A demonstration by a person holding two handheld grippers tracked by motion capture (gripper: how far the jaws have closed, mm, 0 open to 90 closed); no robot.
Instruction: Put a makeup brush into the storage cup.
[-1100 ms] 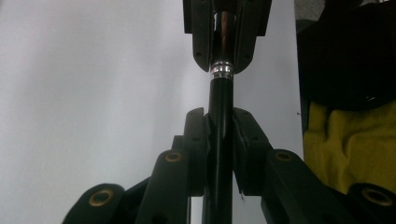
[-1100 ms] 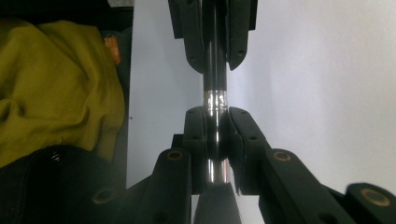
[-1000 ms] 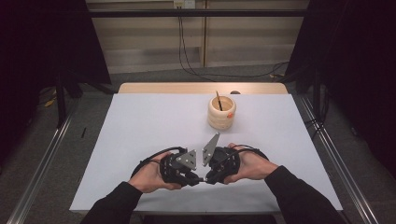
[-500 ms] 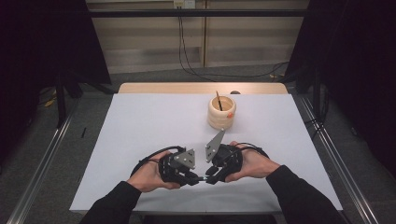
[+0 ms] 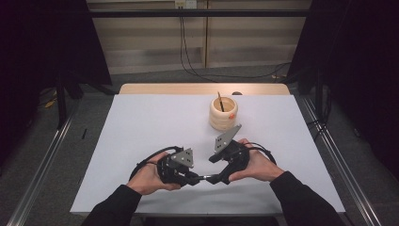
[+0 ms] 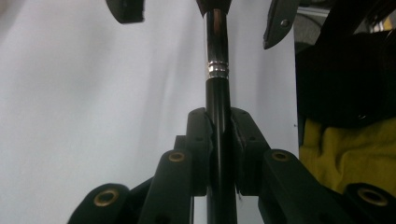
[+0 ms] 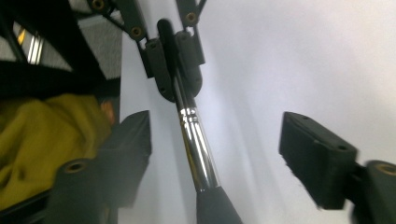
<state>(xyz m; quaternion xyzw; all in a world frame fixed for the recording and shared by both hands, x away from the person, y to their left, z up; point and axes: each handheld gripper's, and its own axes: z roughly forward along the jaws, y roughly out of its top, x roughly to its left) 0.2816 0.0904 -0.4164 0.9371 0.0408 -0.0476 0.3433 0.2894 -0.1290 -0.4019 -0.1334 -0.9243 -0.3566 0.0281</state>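
A slim brush [image 6: 218,88] with a black handle and a chrome ferrule [image 7: 195,140] lies level just above the white table cover, between the two grippers. My left gripper [image 5: 195,178] is shut on its black handle [image 6: 219,140]. My right gripper [image 7: 219,154] faces it from the other end. Its jaws have just been opening and now stand wide apart. The brush's chrome part runs between them, and neither pad [image 7: 130,142] touches it. In the high view the right gripper [image 5: 213,168] sits close to the left one near the table's front edge.
A ribbed wooden cup [image 5: 223,113] stands behind the hands at the centre right, with a thin stick [image 5: 220,101] leaning in it. The white cover [image 5: 141,127] spans the table. Metal rails [image 5: 42,160] run along both sides.
The right gripper's jaws have spread apart and let go of the brush. The left gripper keeps its hold, and both hands have stayed nearly in place.
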